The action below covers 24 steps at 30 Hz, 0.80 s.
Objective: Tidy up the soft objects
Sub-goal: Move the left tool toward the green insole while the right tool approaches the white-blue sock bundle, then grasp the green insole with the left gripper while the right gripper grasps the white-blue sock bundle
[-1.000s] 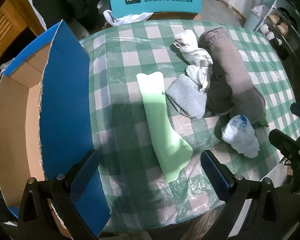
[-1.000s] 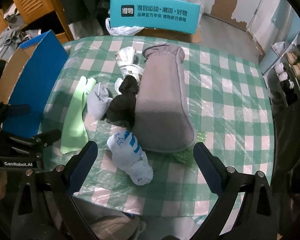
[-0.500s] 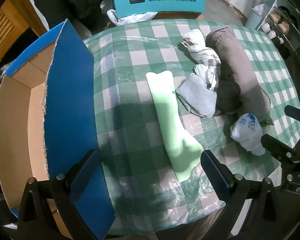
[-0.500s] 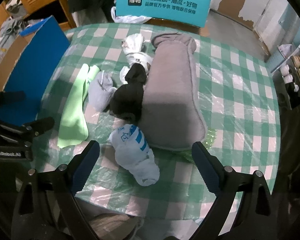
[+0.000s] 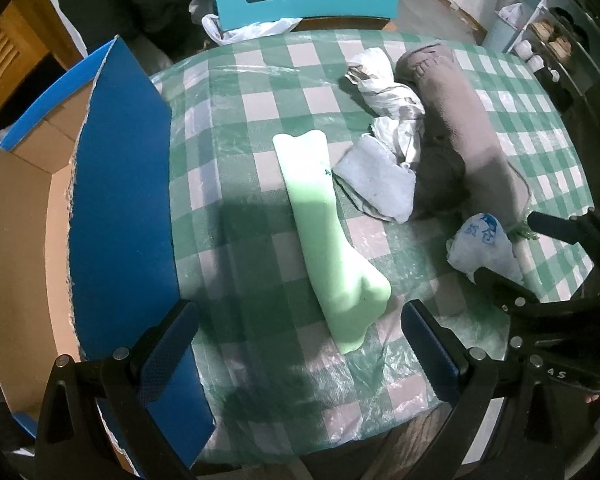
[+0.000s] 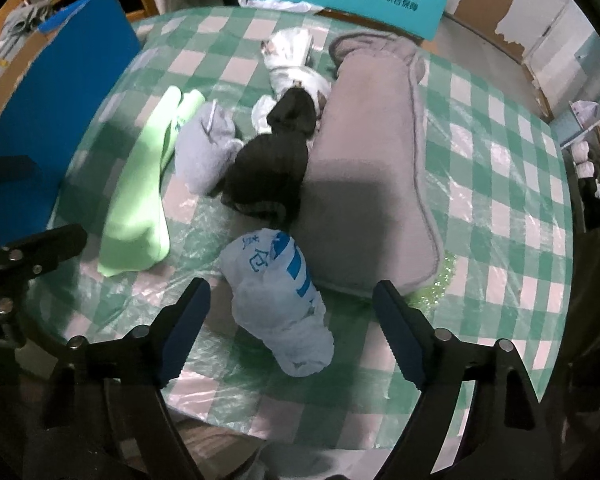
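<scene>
- The grey cushion (image 6: pixel 374 176) is the largest piece, lying lengthwise on the checked table (image 6: pixel 500 184) to the right of the heap. It looks plump and floppy, light for its bulk; a pinch at one narrow end or across a seam would probably gather enough fabric.
- The green sock (image 5: pixel 332 236) lies flat and long, between the blue-sided cardboard box (image 5: pixel 120 208) and the heap. Thin and limp, it should drape when lifted; taking it near the middle would keep both ends from trailing.
- The black sock (image 6: pixel 276 164) is wedged against the cushion, touching it. Knitted and stretchy, easy to pinch anywhere.
- The pale grey sock (image 6: pixel 206 152) sits between the green and black ones, balled and squashy.
- The white rolled sock with blue print (image 6: pixel 278 300) lies nearest the table edge, between the right tongs (image 6: pixel 290 330), whose jaws are closing around it without pressing it yet. It seems light and springy; its thick middle is the safest hold.
- The left tongs (image 5: pixel 300 344) hang spread wide above the green sock's near end, grasping nothing.
</scene>
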### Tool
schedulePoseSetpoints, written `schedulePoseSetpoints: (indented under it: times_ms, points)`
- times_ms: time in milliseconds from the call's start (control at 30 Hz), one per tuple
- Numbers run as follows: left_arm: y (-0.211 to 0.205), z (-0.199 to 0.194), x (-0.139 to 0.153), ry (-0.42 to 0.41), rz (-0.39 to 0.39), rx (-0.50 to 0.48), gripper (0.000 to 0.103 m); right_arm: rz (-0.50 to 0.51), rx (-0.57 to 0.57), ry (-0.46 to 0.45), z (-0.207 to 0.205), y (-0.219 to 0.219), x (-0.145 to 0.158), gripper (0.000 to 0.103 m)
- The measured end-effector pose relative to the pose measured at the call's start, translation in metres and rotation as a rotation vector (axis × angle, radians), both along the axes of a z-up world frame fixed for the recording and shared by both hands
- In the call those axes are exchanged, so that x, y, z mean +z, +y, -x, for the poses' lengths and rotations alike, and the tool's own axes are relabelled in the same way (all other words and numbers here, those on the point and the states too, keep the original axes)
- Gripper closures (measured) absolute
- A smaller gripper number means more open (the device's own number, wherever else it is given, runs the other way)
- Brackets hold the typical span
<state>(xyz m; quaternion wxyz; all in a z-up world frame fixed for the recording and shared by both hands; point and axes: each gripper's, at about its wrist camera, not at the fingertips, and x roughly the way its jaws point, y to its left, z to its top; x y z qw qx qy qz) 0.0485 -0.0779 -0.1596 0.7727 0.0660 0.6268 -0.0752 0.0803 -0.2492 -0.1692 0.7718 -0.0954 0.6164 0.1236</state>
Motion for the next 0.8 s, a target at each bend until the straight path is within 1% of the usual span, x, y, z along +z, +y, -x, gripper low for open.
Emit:
schedulePoseSetpoints:
  times_ms: [67, 167, 267, 333, 400, 467, 533, 633, 800]
  points:
    - [-0.001, 0.001, 0.0, 0.001, 0.003, 0.0, 0.001, 0.008, 0.008, 0.015, 0.0, 0.001, -0.006, 0.023]
    - [-0.004, 0.004, 0.001, 0.018, 0.042, -0.01, 0.001, 0.018, 0.019, 0.033, 0.0, 0.005, -0.014, 0.026]
    - [-0.009, 0.003, -0.004, 0.027, 0.033, -0.024, 0.001, 0.026, 0.034, 0.055, 0.002, 0.008, -0.021, 0.035]
    - [-0.01, 0.001, -0.009, 0.035, 0.025, -0.022, 0.001, 0.029, 0.037, 0.069, 0.002, 0.009, -0.026, 0.045]
    - [-0.009, -0.003, -0.013, 0.049, 0.032, -0.008, 0.001, 0.022, 0.036, 0.081, 0.001, 0.008, -0.029, 0.051]
    - [-0.007, -0.007, -0.016, 0.058, 0.036, 0.007, 0.001, 0.014, 0.036, 0.082, 0.001, 0.007, -0.03, 0.052]
    - [-0.007, -0.01, -0.018, 0.06, 0.037, 0.015, 0.001, 0.0, 0.037, 0.082, 0.002, 0.008, -0.029, 0.056]
    - [-0.008, -0.016, -0.022, 0.06, 0.034, 0.026, 0.001, -0.023, 0.029, 0.074, 0.003, 0.005, -0.024, 0.057]
    - [-0.014, -0.028, -0.034, 0.069, 0.009, 0.036, 0.001, -0.067, 0.0, 0.043, 0.0, -0.003, -0.008, 0.057]
